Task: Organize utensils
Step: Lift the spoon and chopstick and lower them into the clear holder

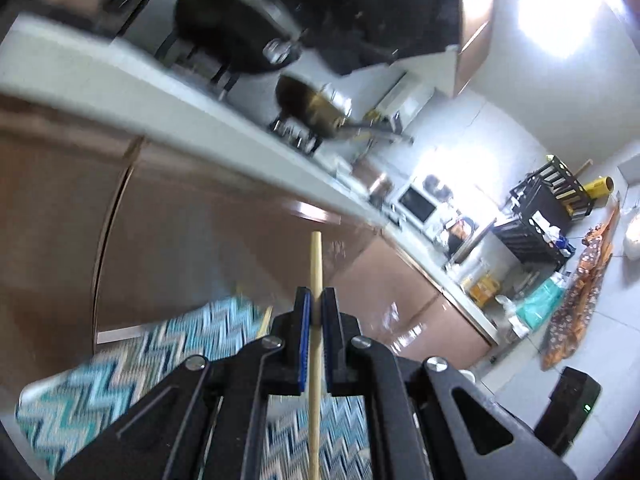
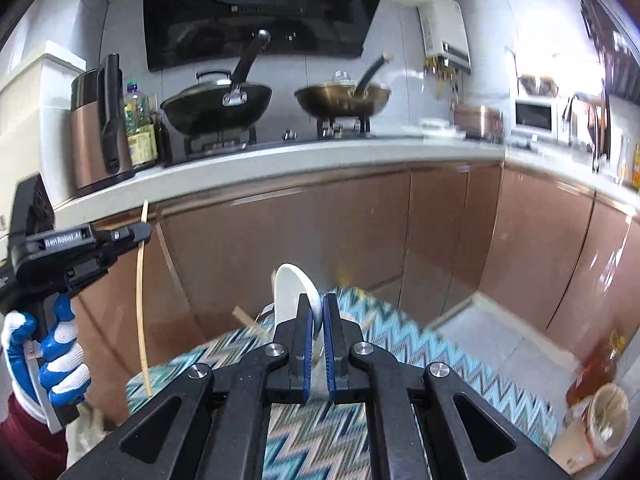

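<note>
In the left wrist view, the left gripper (image 1: 316, 304) has its blue-padded jaws pinched on a thin, pale wooden chopstick (image 1: 315, 264); the stick runs through the pads, one end poking out ahead toward the copper-brown cabinet fronts (image 1: 200, 216), the other trailing back under the gripper over the blue-and-white zigzag-patterned cloth (image 1: 120, 376). The picture is tilted and smeared, so the far worktop tells little. In the right wrist view, the right gripper (image 2: 316, 316) is pressed together on the edge of a white ceramic soup spoon (image 2: 292, 292), whose bowl stands up ahead and to the left of the pads, above the same zigzag cloth. At the left of that picture the other gripper shows from the side, carried by a hand in a blue-and-white work glove (image 2: 52, 352), with the chopstick hanging near upright and clear of the cloth. Something more lies on the cloth behind the spoon, too blurred to name. Both utensils look lifted and in transit, I judge — no holder or tray is in sight, so where they go cannot be told. To do this step well, keep both pinches firm: the chopstick is held partway along and could pivot or slip, and the glazed spoon is held only by its rim. Carry them slowly and apart from each other, and lower each fully before letting go.
</note>
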Demonstrator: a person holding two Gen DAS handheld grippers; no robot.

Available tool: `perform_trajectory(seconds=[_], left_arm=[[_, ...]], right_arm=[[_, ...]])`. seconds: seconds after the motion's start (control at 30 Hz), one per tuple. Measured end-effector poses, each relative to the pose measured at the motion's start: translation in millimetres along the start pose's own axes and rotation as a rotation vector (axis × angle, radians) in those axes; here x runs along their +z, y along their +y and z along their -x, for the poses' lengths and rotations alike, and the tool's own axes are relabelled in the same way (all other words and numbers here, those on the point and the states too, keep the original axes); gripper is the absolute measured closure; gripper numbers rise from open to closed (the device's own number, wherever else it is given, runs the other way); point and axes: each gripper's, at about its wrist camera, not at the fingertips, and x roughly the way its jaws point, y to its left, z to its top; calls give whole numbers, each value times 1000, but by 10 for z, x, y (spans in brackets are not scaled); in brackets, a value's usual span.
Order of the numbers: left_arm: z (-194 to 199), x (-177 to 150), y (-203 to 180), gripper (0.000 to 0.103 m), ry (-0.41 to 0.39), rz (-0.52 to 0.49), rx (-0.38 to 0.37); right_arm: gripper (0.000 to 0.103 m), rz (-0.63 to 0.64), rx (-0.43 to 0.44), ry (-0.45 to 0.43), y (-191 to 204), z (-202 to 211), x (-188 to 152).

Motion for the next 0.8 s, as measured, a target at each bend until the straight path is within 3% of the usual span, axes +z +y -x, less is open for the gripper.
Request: perform_trajectory(seconds=[0.13, 0.37, 0.6, 0.8], left_arm=[[-323, 111, -201, 98, -106, -60, 32], [-984, 3, -246, 98, -172, -139, 119], [-1432, -322, -52, 98, -186, -182, 193], [-1518, -521, 136, 96, -160, -167, 211]], right_arm=[[98, 28, -30, -66, 14, -321, 112], [98, 84, -83, -77, 13, -1015, 40], [98, 135, -124, -61, 53, -1421, -221], [96, 107, -106, -36, 20, -1555, -453]])
